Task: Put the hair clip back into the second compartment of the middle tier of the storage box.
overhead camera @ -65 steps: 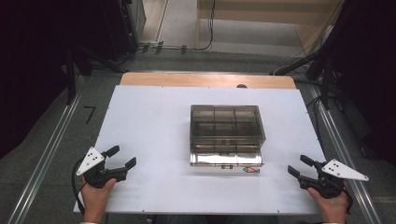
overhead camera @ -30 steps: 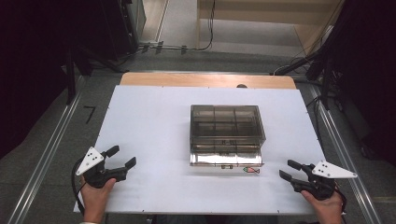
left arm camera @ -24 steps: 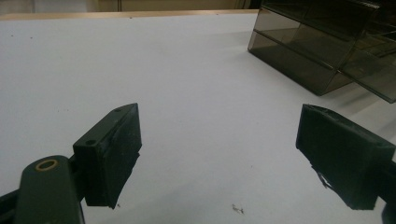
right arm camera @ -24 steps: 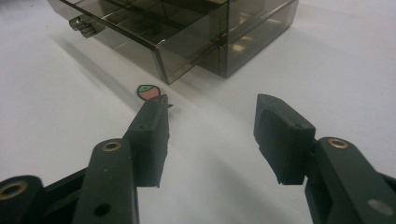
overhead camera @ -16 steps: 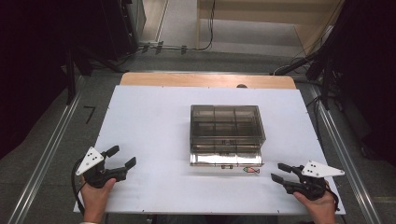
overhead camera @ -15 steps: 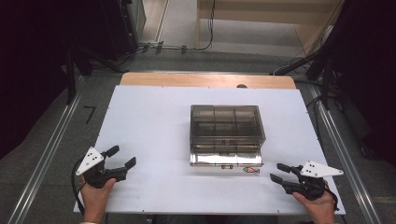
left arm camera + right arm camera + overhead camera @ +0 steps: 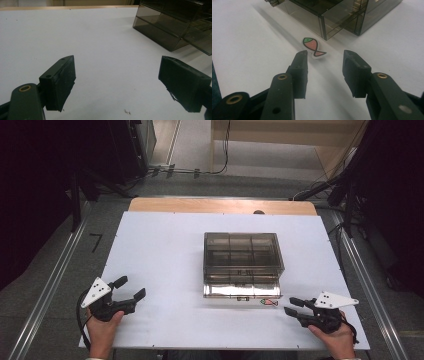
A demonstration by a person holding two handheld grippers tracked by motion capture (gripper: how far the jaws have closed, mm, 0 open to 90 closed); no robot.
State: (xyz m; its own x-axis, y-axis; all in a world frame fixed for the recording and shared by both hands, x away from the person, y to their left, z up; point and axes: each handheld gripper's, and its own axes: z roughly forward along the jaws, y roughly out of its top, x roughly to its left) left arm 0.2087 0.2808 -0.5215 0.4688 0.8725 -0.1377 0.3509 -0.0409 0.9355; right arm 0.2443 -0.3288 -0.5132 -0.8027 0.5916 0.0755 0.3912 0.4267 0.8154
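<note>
Right gripper view shows the right claw, jaws apart and empty, just short of the fish sticker, which lies flat on the surface beside the smoky box's near right corner.

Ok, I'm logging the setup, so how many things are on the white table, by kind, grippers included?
Smoky clear compartment box: 1
Fish sticker: 1
Grippers: 2, left gripper and right gripper, both open
Total: 4
</note>
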